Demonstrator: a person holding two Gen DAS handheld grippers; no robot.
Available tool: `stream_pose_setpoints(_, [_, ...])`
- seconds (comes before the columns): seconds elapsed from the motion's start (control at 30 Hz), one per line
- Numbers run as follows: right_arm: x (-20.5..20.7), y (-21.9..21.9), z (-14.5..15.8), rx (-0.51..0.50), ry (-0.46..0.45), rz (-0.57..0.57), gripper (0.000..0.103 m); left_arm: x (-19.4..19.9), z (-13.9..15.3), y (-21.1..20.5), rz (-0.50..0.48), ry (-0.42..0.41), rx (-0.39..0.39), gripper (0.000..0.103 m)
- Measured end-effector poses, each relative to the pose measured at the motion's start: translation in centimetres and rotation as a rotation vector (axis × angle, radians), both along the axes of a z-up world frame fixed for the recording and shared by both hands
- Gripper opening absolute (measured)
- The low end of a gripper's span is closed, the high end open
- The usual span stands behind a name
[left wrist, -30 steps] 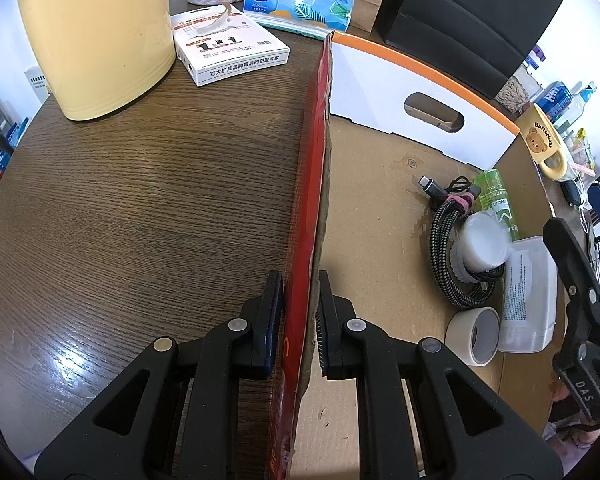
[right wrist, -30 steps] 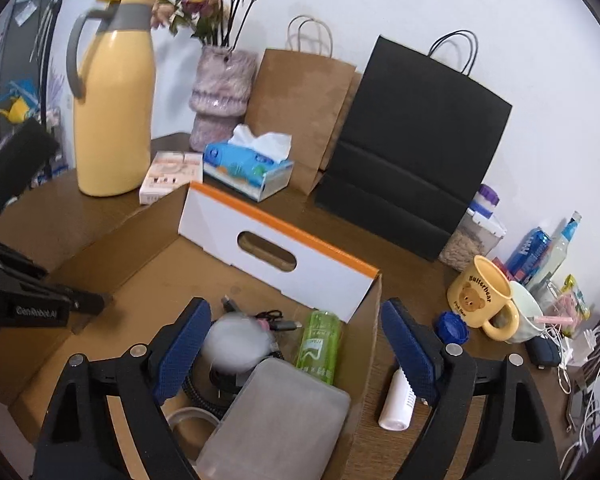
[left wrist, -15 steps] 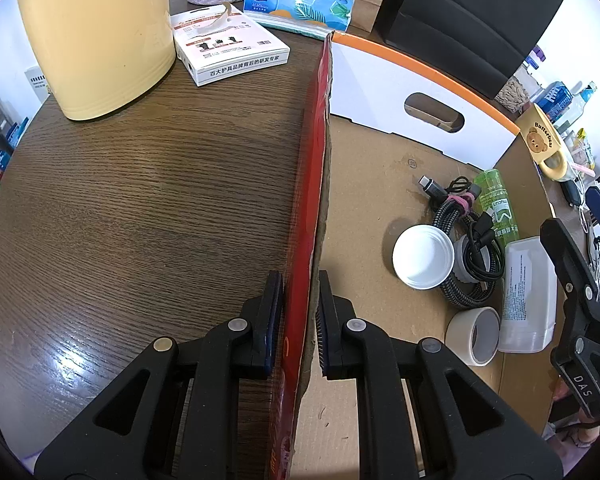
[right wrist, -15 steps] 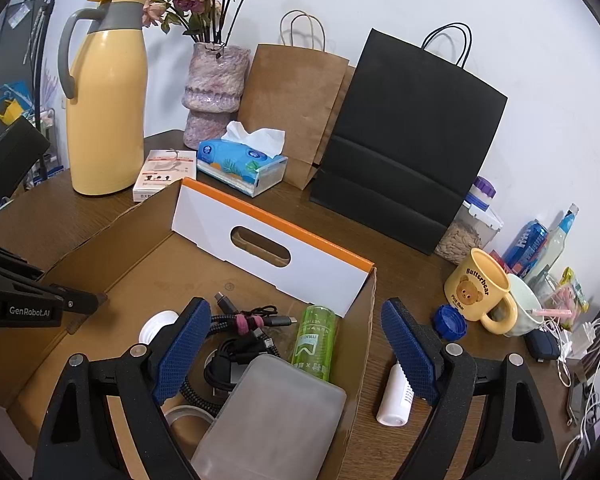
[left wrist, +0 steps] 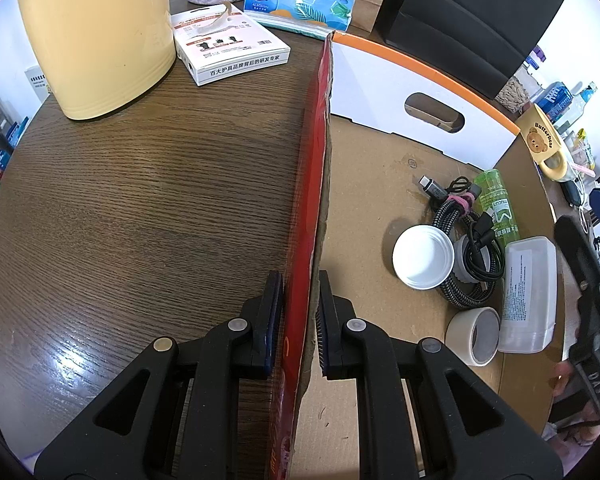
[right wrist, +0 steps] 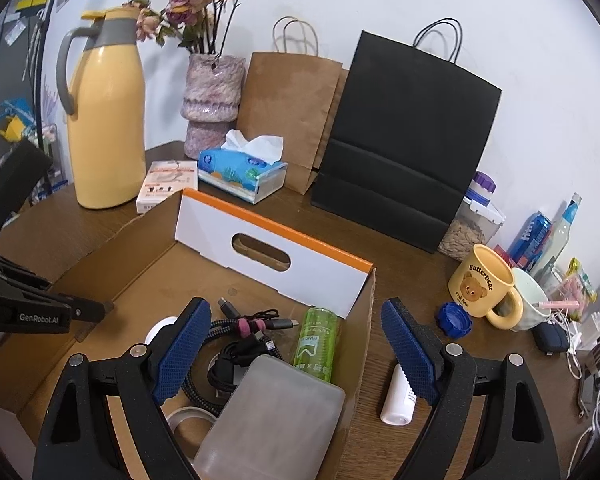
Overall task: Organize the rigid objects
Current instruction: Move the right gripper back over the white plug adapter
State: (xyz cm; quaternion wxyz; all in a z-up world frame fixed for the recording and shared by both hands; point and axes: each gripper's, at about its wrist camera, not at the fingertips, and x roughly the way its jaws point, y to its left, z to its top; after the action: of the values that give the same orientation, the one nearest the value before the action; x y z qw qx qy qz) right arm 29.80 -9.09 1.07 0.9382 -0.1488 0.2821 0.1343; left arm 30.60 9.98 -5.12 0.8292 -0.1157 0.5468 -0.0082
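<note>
Clamping box wall (left wrist: 314,184), left hand-held gripper (left wrist: 298,320) shut tight; right hand-held gripper (right wrist: 296,352) wide open, empty

The open cardboard box (left wrist: 380,184) holds cables (left wrist: 466,248), a green bottle (left wrist: 498,204) (lying flat) and tape (left wrist: 474,336).

Matt cardboard box (left wrist: 380,184), glossy wooden table (left wrist: 140,208)

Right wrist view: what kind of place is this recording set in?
Probably a home: a dark wooden table crowded with a yellow thermos jug, a knitted vase of dried flowers and a yellow bear-print mug.
</note>
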Motion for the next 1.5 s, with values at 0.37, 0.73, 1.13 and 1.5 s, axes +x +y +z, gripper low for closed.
stream_pose_setpoints(0.37, [0.1, -6.4, 0.8, 0.135, -0.044, -0.113, 0.091, 0.0, 0.0, 0.0, 0.001, 0.000, -0.002, 0.011])
stream_pose_setpoints(0.73, [1.9, -15.6, -1.0, 0.223, 0.029, -0.312, 0.091, 0.0, 0.0, 0.0, 0.001, 0.000, -0.002, 0.011])
stream_pose_setpoints(1.13, [4.3, -17.2, -4.9, 0.202, 0.150, -0.349, 0.091, 0.0, 0.0, 0.0, 0.001, 0.000, -0.001, 0.011])
stream_pose_setpoints(1.5, [7.5, -18.1, -8.3, 0.172, 0.298, -0.397, 0.091, 0.0, 0.0, 0.1, 0.001, 0.000, -0.002, 0.011])
